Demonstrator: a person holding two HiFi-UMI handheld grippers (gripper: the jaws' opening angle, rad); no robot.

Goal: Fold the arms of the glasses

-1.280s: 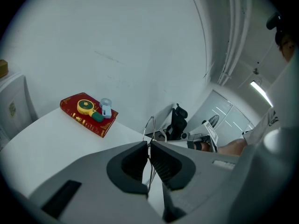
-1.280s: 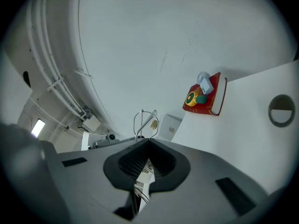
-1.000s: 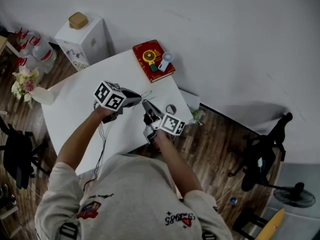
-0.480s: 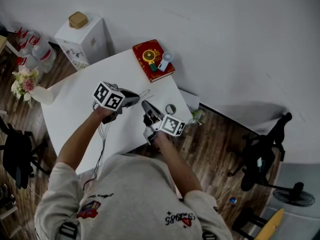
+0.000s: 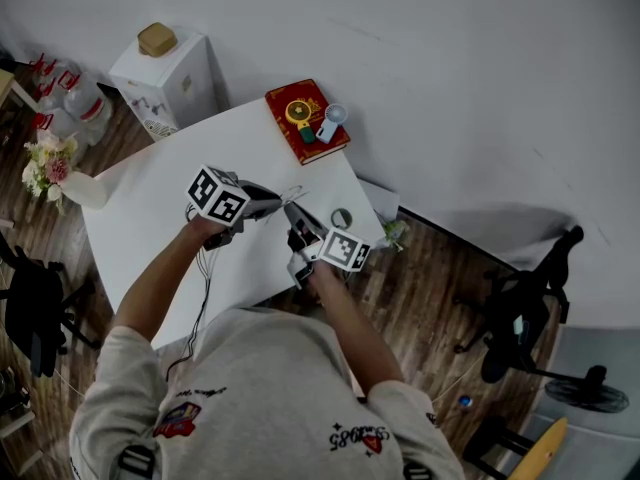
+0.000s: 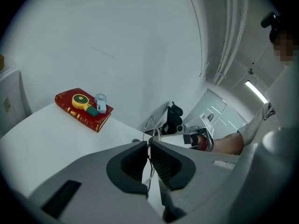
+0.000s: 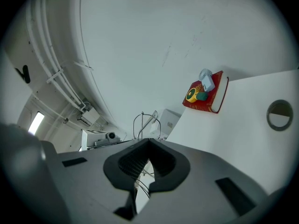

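Your left gripper [image 6: 149,146] tilts downward, your right gripper [image 7: 148,143] points level; both pinch the glasses [image 7: 152,118] near the table's [image 5: 150,208] right edge.

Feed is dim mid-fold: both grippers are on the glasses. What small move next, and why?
Probably keep the left gripper steady and ease the right gripper inward, hinging an arm toward the lenses. Both are shut on the thin wire glasses, held above the table, so one can brace while the other folds.
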